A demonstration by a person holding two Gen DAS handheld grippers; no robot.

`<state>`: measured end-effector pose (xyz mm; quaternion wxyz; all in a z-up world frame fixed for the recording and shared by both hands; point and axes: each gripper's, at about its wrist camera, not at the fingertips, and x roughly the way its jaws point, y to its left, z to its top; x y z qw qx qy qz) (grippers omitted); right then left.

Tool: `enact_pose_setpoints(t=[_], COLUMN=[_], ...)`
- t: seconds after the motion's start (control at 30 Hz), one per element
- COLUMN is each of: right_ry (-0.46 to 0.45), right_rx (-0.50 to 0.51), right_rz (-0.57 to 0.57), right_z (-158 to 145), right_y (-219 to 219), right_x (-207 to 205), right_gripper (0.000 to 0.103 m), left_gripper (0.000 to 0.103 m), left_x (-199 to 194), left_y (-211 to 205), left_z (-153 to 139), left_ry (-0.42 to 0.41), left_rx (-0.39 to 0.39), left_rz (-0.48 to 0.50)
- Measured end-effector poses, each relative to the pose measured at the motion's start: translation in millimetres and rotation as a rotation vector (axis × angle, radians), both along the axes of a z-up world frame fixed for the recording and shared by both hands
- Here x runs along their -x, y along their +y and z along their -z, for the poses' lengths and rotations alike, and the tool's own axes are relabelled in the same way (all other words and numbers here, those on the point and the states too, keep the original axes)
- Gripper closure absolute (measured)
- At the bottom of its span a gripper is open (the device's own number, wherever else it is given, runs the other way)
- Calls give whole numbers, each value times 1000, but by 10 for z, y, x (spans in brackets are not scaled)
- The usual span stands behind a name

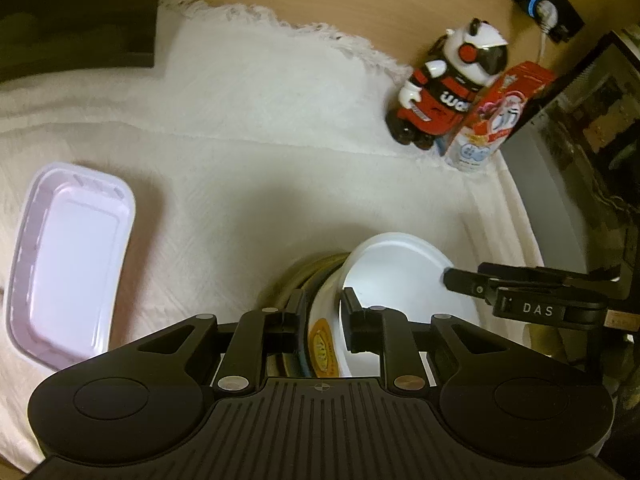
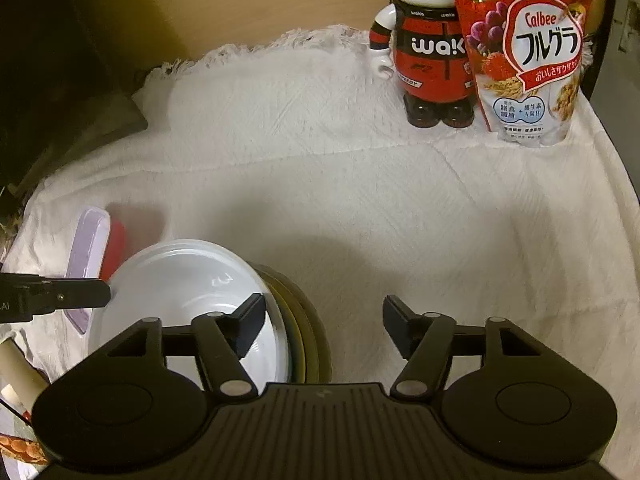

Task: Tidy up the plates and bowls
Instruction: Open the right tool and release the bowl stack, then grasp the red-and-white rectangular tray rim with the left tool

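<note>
Right now the left gripper (image 1: 325, 316) has its fingers closed in on the wall of a white bowl (image 1: 400, 280), one finger inside and one outside, pinching it. That bowl sits tilted in a small stack with an olive-coloured bowl (image 1: 296, 280) beneath it, low on the white cloth (image 1: 260, 120) that covers the table. From the right wrist view the same white bowl (image 2: 188, 292) shows with the olive bowl (image 2: 308, 320) peeking out on its right side.

The right gripper (image 2: 324, 320) is wide open and holds nothing; its left finger reaches over the white bowl's rim, its right finger hangs over bare cloth (image 2: 440, 220).

Off to the left lies a shallow rectangular tray (image 1: 72, 264) in pale lilac, well apart from the bowls. In the right view something red (image 2: 116, 240) sits just beside that tray (image 2: 86, 248), though I cannot tell what it is.

At the far edge stand a red-and-white robot figure (image 1: 444, 88) and a cereal bag (image 1: 496, 116), touching each other.
</note>
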<state>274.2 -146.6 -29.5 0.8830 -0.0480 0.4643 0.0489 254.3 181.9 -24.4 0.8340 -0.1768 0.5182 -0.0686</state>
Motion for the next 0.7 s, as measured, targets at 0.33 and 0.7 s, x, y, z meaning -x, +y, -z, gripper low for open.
enact_pose_setpoints(t=[0.33,0.7], right_ry=[0,-304], right_rx=[109,382], right_rz=[-73,-259], right_z=[105,-267], right_y=[334,1277], right_x=[141,512], right_gripper=[34,31], left_gripper=[82,83], left_x=[63,546], left_y=[42,900], left_z=[91,-195], left_ry=[19,-146], left_rx=[-49,145], left_rz=[-6,-63])
